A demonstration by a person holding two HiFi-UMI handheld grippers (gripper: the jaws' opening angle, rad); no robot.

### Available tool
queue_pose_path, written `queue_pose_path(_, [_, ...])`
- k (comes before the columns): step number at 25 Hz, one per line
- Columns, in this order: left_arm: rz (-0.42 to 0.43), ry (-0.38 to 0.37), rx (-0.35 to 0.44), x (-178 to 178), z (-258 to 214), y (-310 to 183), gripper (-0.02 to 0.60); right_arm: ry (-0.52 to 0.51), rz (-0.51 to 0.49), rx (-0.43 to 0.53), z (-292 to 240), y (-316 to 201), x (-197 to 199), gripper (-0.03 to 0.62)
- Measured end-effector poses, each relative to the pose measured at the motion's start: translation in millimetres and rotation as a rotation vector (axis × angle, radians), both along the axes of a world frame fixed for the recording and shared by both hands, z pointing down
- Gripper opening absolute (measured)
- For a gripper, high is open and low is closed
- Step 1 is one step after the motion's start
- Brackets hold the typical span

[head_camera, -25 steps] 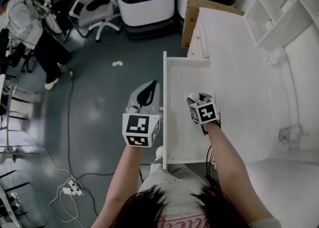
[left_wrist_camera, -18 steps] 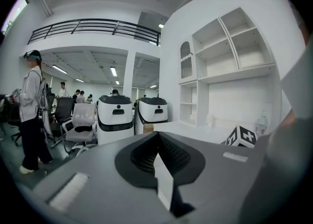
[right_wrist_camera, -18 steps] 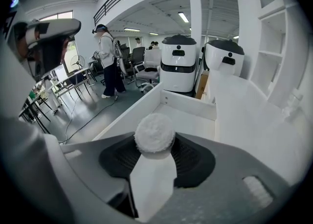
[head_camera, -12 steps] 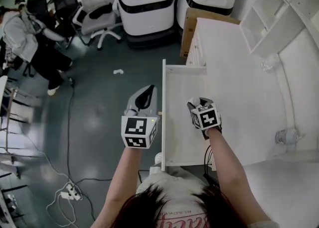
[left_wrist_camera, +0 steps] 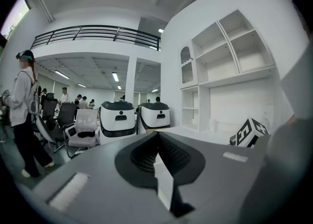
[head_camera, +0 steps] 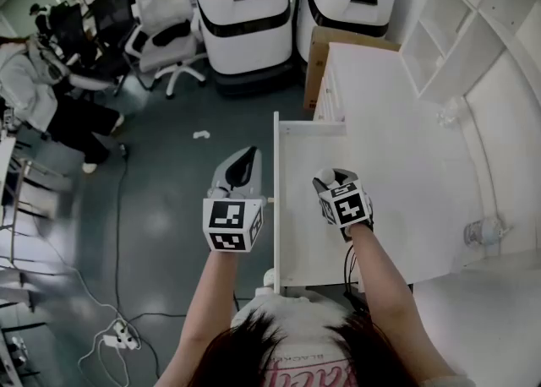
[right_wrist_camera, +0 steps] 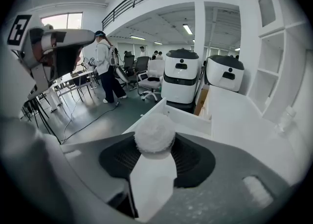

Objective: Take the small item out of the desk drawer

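Ball (right_wrist_camera: 154,132) held over drawer (head_camera: 293,218): drop risk.
Right gripper (head_camera: 327,181) pinches the fluffy ball at its tips only; a jolt could drop it in. Left gripper (left_wrist_camera: 157,145) pressed together, empty.

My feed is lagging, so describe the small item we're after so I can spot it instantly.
Find the white desk with its open drawer. Over the drawer, the right tool pinches a ball: round, white and fuzzy, unlike the smooth surfaces around.
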State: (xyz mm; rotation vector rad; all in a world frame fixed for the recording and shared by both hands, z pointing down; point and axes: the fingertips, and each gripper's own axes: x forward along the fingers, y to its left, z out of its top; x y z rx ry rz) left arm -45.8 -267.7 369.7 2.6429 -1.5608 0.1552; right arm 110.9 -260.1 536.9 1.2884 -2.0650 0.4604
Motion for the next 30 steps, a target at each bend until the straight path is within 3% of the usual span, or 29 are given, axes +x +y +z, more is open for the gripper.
queue_pose_path(9, [-0.016,0.021,0.03,-6.1,-15.0,-4.8,0.011,-0.014,0.008,0.058,-23.1,0.9,0.7,0.179])
queue_pose_path(30, [-0.025,0.028,0.075,-10.1,-33.3,-0.9,0.011,-0.056,0.021,0.374,-121.5,6.2,-1.3,0.179])
